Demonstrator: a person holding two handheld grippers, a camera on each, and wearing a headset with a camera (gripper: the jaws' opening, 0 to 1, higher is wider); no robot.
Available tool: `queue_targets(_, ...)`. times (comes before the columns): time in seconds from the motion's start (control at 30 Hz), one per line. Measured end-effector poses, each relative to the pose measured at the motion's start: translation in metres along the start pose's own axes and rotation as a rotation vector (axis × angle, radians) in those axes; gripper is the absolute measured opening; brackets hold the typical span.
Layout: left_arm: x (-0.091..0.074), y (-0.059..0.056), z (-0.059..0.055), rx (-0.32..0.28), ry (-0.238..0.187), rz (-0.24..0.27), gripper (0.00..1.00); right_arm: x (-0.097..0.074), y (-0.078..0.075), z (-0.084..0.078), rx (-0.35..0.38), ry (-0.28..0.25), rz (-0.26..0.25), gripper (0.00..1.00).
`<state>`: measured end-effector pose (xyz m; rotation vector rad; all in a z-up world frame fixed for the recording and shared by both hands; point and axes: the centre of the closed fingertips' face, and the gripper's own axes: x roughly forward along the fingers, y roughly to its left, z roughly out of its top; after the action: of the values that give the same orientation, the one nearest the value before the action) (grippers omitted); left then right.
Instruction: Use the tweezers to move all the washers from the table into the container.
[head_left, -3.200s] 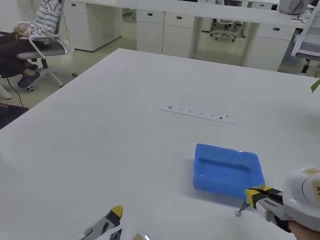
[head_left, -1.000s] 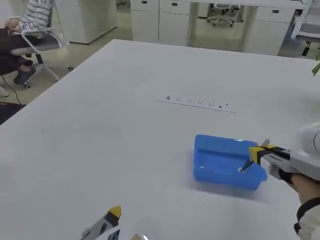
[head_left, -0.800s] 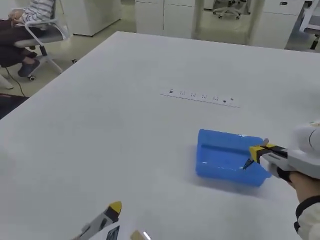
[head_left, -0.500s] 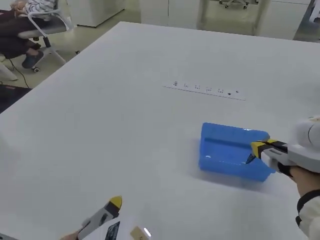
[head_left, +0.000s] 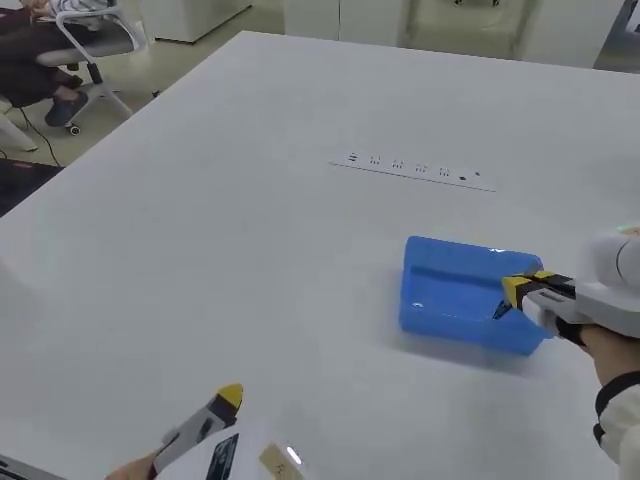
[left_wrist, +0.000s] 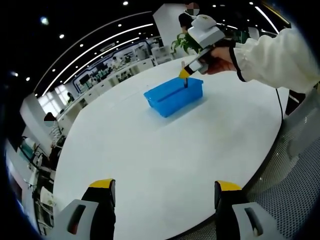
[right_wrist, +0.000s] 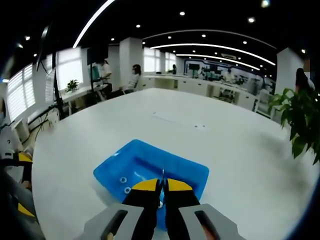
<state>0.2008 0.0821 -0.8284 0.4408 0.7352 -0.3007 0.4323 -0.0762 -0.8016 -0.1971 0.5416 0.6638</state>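
Observation:
The blue container (head_left: 455, 290) sits on the white table (head_left: 250, 230). My right gripper (head_left: 517, 292) is at the container's right rim, shut on thin tweezers (head_left: 498, 311) whose tips point down into it. In the right gripper view the tweezers (right_wrist: 162, 176) stick out from between the shut jaws of the right gripper (right_wrist: 160, 185) over the blue container (right_wrist: 145, 162), where two washers (right_wrist: 123, 179) lie on the floor. I cannot tell whether the tips hold a washer. My left gripper (head_left: 222, 405) stays near the table's front edge; its own view shows the left gripper (left_wrist: 165, 185) open with nothing in it.
A flush socket strip (head_left: 412, 170) is set into the table beyond the container. A person sits on an office chair (head_left: 85, 35) at the far left. A potted plant (right_wrist: 296, 120) stands at the right. The table edge (left_wrist: 250, 165) runs close under the left gripper.
The right gripper carried the tweezers from the table in front of the container up over its rim, then lowered the tips inside. The left gripper has hardly moved; the head camera shifted.

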Motion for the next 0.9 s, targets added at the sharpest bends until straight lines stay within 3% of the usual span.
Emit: queue_targets(0.9, -0.0010, 0.0029, -0.0017, -0.001, 0.001, 0.013, 0.82, -0.0058, -0.0003, -0.0053, -0.029, 0.025, -0.014, 0.00)
